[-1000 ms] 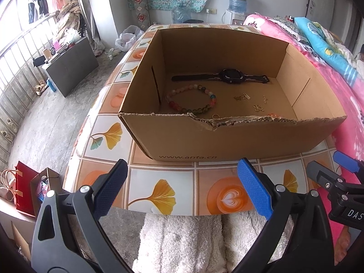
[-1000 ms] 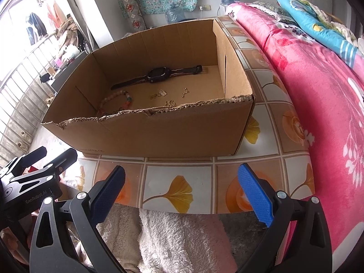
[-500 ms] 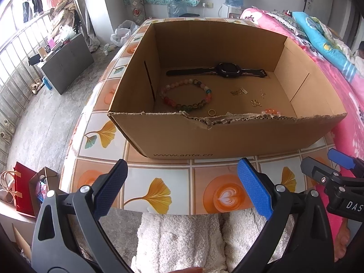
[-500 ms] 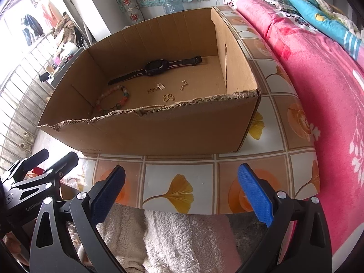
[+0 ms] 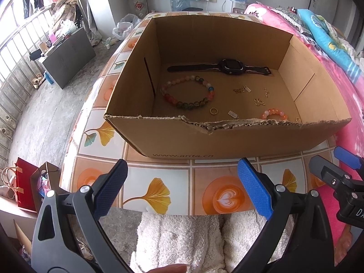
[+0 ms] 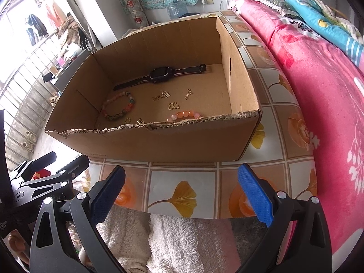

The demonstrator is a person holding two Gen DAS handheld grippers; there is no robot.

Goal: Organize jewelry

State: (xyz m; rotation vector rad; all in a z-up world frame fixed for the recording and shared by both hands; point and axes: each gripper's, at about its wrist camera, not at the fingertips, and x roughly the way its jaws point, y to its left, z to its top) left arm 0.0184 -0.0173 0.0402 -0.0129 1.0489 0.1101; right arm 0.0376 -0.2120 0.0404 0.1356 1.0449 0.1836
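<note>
Left wrist view: left tongs (image 5: 184, 188) spread wide, nothing between the blue pads, hovering over the near edge of the tiled counter (image 5: 159, 195). Cardboard box (image 5: 204, 141) open-topped on the counter, near wall ragged along its top. Inside on the box floor: black watch (image 5: 229, 66) laid flat along the far wall; large multicolour bead bracelet (image 5: 187, 92) left of centre, just in front of the watch strap; small orange bead bracelet (image 5: 274, 113) near the front right, partly hidden by the near wall; gold ring (image 5: 213, 111) just in front of the large bracelet; small gold charms (image 5: 243, 89) scattered mid-floor, apart from one another. Right tongs (image 5: 334, 166) poking in at the right edge, black with blue tip. White fluffy fabric (image 5: 182, 236) under the tongs. Pink bedding (image 5: 355, 95) right of the counter.

Right wrist view: right tongs (image 6: 182, 188) also spread wide, holding nothing, above the counter's (image 6: 182, 182) near edge, short of the box (image 6: 170, 143). Watch (image 6: 162, 75) at the back of the box, large bracelet (image 6: 118, 108) at the left, orange bracelet (image 6: 184, 115) against the near wall, charms (image 6: 174, 106) between them. Left tongs (image 6: 52, 161) visible at the lower left, black arms only; spread or not cannot be told from this angle. Pink bedding (image 6: 318, 91) fills the right side.
</note>
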